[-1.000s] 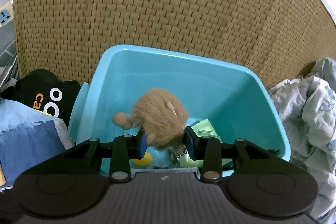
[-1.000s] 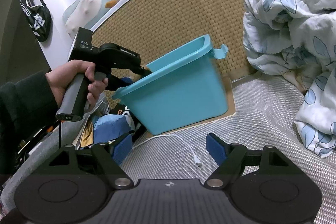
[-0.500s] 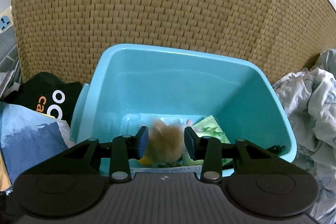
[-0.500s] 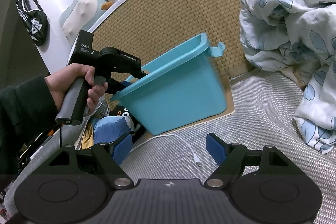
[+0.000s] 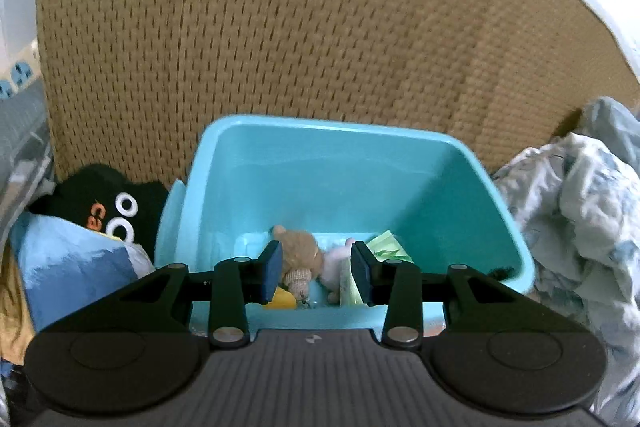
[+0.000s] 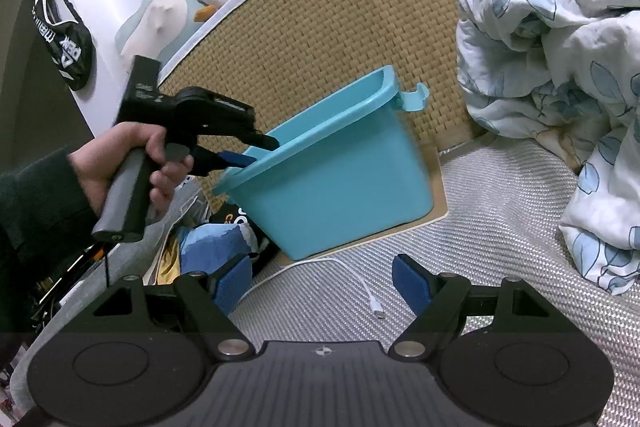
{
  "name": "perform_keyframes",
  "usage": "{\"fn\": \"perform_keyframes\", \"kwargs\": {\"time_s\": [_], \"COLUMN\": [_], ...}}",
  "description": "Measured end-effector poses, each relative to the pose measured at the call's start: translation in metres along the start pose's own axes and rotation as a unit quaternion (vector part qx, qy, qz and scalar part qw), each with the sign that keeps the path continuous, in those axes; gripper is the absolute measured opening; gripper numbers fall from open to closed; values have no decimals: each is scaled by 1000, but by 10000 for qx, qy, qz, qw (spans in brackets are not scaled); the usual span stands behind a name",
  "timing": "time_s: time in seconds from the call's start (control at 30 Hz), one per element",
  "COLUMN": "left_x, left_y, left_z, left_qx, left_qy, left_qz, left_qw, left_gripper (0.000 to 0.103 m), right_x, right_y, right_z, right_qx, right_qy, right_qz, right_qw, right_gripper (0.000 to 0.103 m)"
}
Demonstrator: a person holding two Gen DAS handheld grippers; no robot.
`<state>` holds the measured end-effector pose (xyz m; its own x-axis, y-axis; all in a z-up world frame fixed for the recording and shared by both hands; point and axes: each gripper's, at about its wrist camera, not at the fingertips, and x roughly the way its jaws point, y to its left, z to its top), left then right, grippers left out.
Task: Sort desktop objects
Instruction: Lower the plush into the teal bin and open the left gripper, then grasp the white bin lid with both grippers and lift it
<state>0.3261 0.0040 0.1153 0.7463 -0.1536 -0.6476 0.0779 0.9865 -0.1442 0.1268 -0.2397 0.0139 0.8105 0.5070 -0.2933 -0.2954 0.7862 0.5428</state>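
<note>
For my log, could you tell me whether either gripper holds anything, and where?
Nothing: the left gripper is open above the plush in the bin; the right gripper is open too.

Two wrist fisheyes sharing one bin.
Left wrist camera is looking down, close, into the turquoise plastic bin; right wrist camera is facing its outer wall from farther back, low.
</note>
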Motion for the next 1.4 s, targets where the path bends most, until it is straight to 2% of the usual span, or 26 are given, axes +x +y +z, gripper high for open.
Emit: {"fn": "perform_keyframes", "kwargs": {"time_s": [0.27, 0.5, 0.87, 1.0, 1.13, 1.4], "left_x": [-61, -101, -122, -119, -112, -114], "left_y": [9, 43, 96, 103, 119, 146], "left_z": [-33, -77, -154, -180, -201, -230], "left_qx": [72, -141, -497, -532, -886, -1242], "left_qy": [-348, -453, 49, 291, 513, 755], "left_qz": [-313, -632, -964, -977, -967, -790], "left_qw": [9989, 9969, 9941, 9934, 9900, 9862], "left_gripper": [42, 42, 42, 42, 42, 42], "right_x": [-2, -5, -19, -25, -31, -43], "right_y": [-5, -11, -32, -40, -46, -65], "right_z": [1, -1, -13, -18, -26, -45], "right_qx": [131, 267, 763, 954, 1213, 2099], "right_qy": [1, 151, 731, 933, 1113, 1309], "right_qz": [-11, 43, 375, 478, 541, 590], "right_qw": [9999, 9995, 9937, 9899, 9849, 9671], "right_gripper": [82, 82, 82, 82, 82, 82]}}
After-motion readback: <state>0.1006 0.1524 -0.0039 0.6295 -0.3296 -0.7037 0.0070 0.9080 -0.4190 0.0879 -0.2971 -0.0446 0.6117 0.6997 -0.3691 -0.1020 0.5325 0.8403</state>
